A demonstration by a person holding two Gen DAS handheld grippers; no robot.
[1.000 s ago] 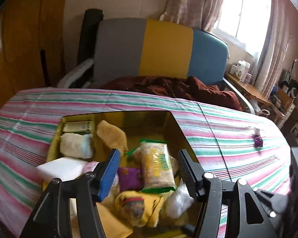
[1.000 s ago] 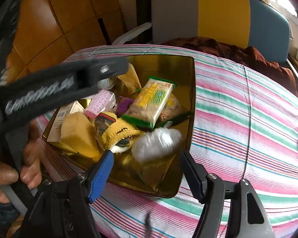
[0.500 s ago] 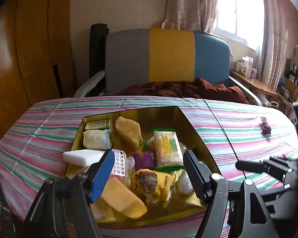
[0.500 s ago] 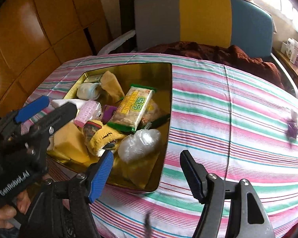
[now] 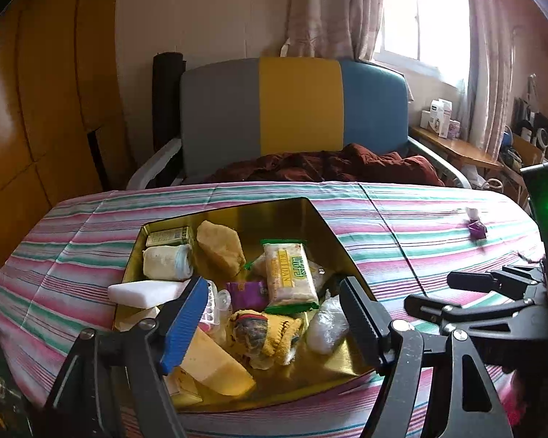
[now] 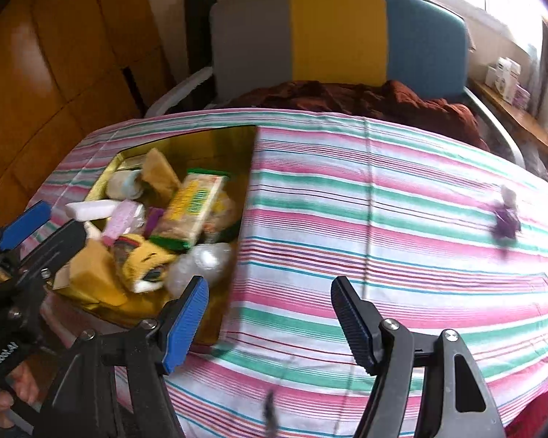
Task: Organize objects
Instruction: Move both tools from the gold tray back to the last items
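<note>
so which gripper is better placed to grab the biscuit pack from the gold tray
Left. The left gripper is open over the gold tray, facing the biscuit pack; the right gripper is open over bare striped cloth.

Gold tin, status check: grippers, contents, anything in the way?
Left gripper open, empty, over the gold tin. Right gripper open, empty, over the striped cloth. Tin full; purple item lies apart. Nothing blocking.

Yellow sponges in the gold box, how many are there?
2 that I can see: one yellow sponge at the back of the gold box, another sponge at the front by the left gripper's fingers. More may hide underneath.
</note>
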